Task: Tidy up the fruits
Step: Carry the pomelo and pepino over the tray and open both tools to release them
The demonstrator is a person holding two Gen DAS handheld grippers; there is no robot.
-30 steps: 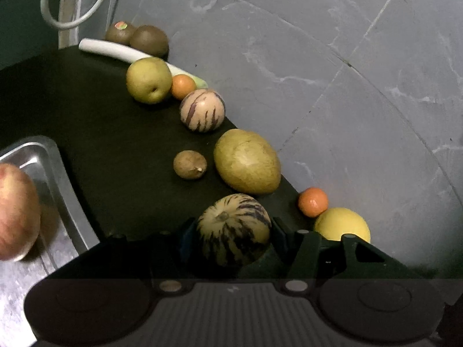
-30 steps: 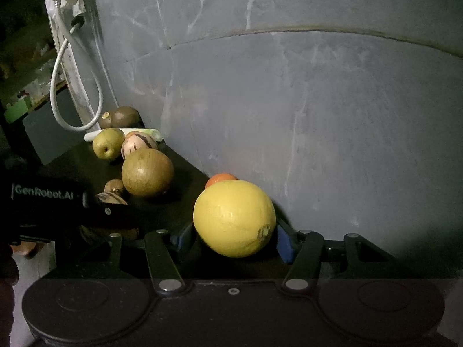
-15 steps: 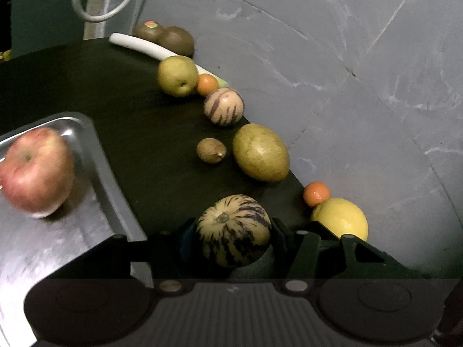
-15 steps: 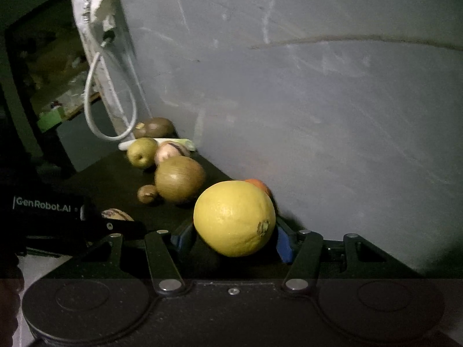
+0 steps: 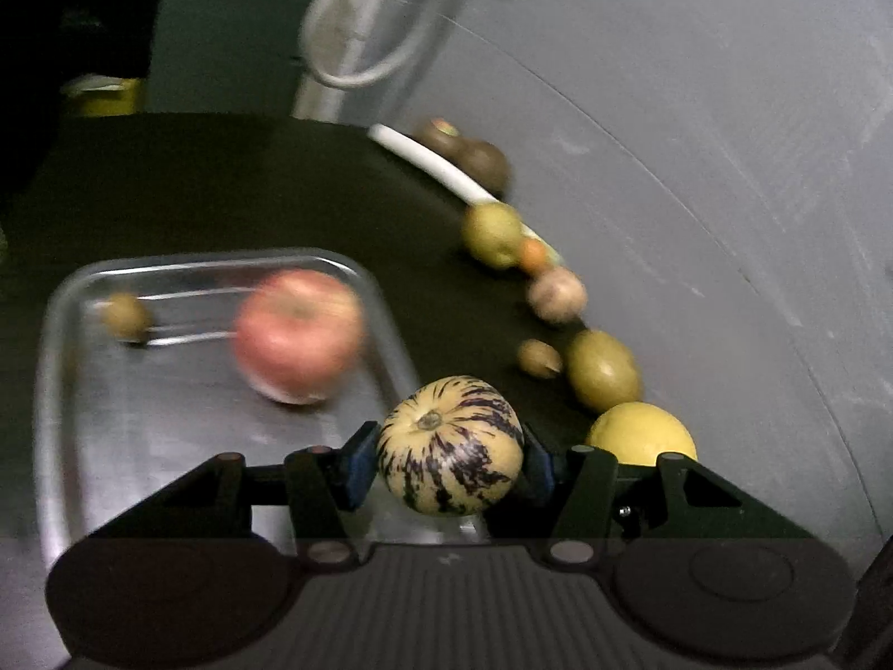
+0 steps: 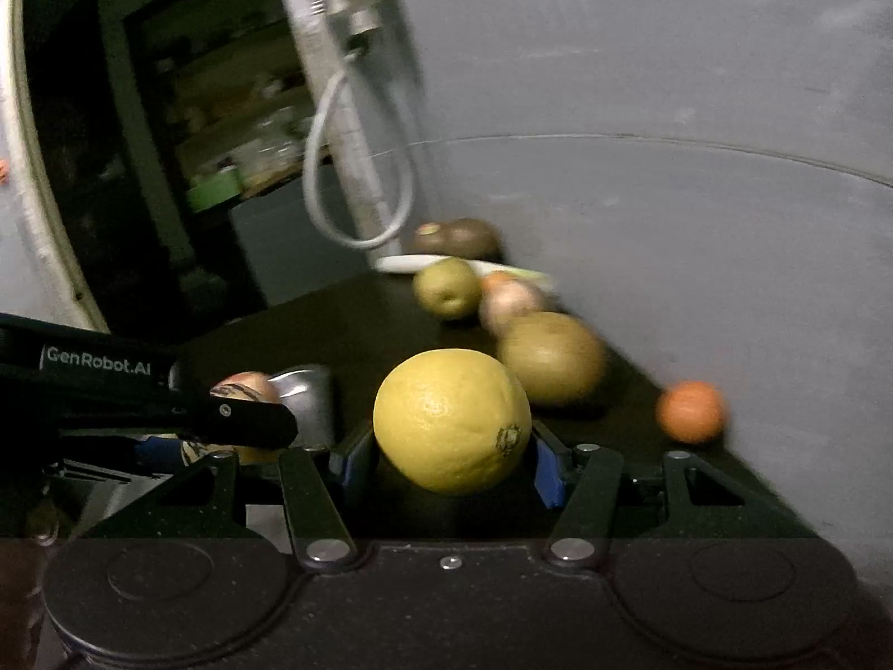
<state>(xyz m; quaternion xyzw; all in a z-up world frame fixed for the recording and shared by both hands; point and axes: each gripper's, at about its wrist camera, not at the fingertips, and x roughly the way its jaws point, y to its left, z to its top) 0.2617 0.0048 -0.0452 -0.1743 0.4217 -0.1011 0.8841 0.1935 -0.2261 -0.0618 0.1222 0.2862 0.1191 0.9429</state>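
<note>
Now the left gripper (image 5: pixel 449 460) pinches a striped melon (image 5: pixel 450 445) above the near right rim of the metal tray (image 5: pixel 61 335) — beside it the right gripper (image 6: pixel 452 455) clamps a lemon (image 6: pixel 452 420) over the dark table (image 6: pixel 346 329).

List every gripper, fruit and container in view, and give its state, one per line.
Left hand-held gripper: shut on the striped cream-and-purple melon, held above the tray's near edge.
Right hand-held gripper: shut on the round yellow lemon, lifted off the table.
Shiny metal tray: holds two fruits.
Red apple: in the tray.
Small brown kiwi: in the tray's far corner.
Small orange tangerine: on the dark table, blurred.
</note>
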